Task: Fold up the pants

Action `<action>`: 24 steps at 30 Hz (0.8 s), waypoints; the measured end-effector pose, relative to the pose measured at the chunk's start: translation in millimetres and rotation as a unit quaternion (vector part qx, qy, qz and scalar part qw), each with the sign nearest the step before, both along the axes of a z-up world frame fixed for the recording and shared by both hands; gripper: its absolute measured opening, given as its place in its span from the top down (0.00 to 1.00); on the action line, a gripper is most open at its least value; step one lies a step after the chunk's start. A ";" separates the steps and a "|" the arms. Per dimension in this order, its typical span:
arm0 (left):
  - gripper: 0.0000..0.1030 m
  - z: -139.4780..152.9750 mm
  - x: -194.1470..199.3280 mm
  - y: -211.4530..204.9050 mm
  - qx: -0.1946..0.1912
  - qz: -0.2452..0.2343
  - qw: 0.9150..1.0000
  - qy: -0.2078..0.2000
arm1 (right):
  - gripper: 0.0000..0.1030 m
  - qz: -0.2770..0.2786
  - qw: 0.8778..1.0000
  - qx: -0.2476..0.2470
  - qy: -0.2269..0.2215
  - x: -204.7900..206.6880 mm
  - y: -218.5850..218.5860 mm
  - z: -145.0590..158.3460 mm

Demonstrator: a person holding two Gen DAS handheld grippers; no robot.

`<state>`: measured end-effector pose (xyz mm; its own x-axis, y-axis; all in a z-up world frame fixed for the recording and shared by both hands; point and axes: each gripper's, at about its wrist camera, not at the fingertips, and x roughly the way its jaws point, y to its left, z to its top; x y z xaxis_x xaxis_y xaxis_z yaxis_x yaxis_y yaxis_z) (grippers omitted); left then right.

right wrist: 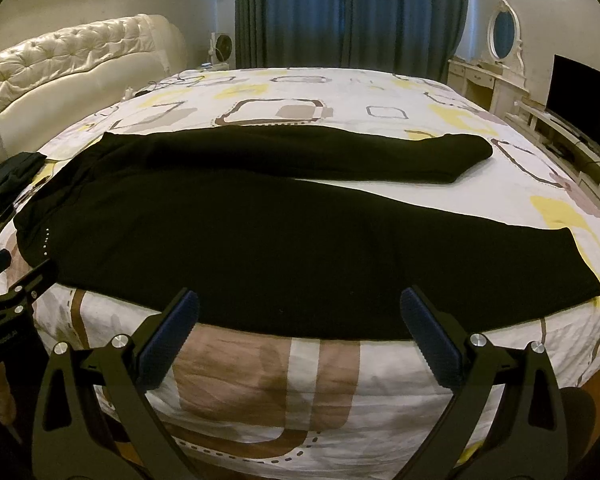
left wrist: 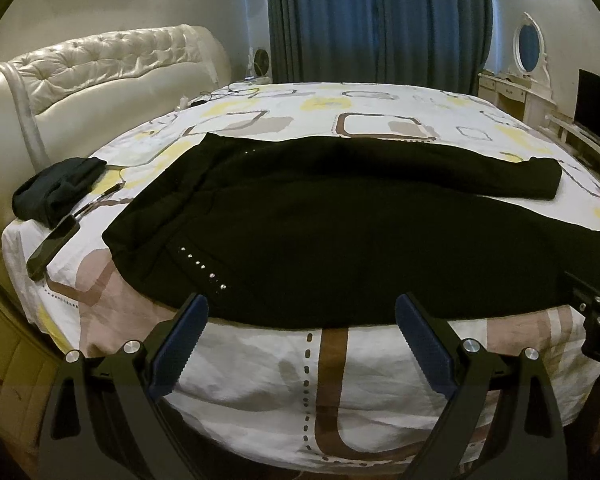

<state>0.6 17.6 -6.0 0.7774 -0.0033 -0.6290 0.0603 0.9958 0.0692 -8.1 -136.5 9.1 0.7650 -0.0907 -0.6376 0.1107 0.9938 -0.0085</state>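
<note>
A bed (left wrist: 260, 380) fills both views, covered by a white sheet (right wrist: 380, 92) printed with yellow, grey and brown rounded squares. A cream tufted headboard (left wrist: 100, 64) stands at 10 o'clock. Blue curtains (left wrist: 380, 20) hang closed at 12 o'clock, with a small fan (right wrist: 223, 46) just left of them. At 2 o'clock a white dresser (right wrist: 480, 76) carries an oval mirror (right wrist: 504, 34), and a dark screen (right wrist: 584, 96) sits on a low shelf beside it.

Black pants (left wrist: 320, 224) lie flat across the bed, waist at 9 o'clock, legs running toward 3 o'clock. The near leg reaches the bed's front edge; the far leg lies behind it, the two splitting apart toward the cuffs. A row of small studs (left wrist: 202, 266) marks the hip.

A dark bundle of cloth (left wrist: 58, 190) sits at 9 o'clock, near the waist, with a black phone (left wrist: 52, 246) just in front of it.

The left gripper (left wrist: 302, 320) hovers at 6 o'clock, its blue pads wide apart, empty, just short of the pants' near edge. The right gripper (right wrist: 300, 314) does the same farther along the leg, also spread and empty.

Only the left view shows the phone whole; the right view shows just a sliver of it. Only the right view shows the near cuff (right wrist: 580, 284). Each view catches the other tool's black frame at its edge.
</note>
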 end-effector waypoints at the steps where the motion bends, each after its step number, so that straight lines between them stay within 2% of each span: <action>1: 0.09 -0.2 -0.1 -0.3 0.001 0.000 1.000 0.001 | 0.02 0.000 1.000 0.000 0.000 -0.6 0.0 -0.2; 24: 0.09 -3.8 2.5 -0.5 -0.003 -0.007 1.000 0.016 | 0.02 -0.001 1.000 -0.001 0.003 -1.5 -2.5 -4.4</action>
<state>3.1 17.1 -9.8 0.7562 -0.0186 -0.6540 0.0770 0.9952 0.0608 -9.6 -139.0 4.7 0.7605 -0.0925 -0.6427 0.1117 0.9937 -0.0109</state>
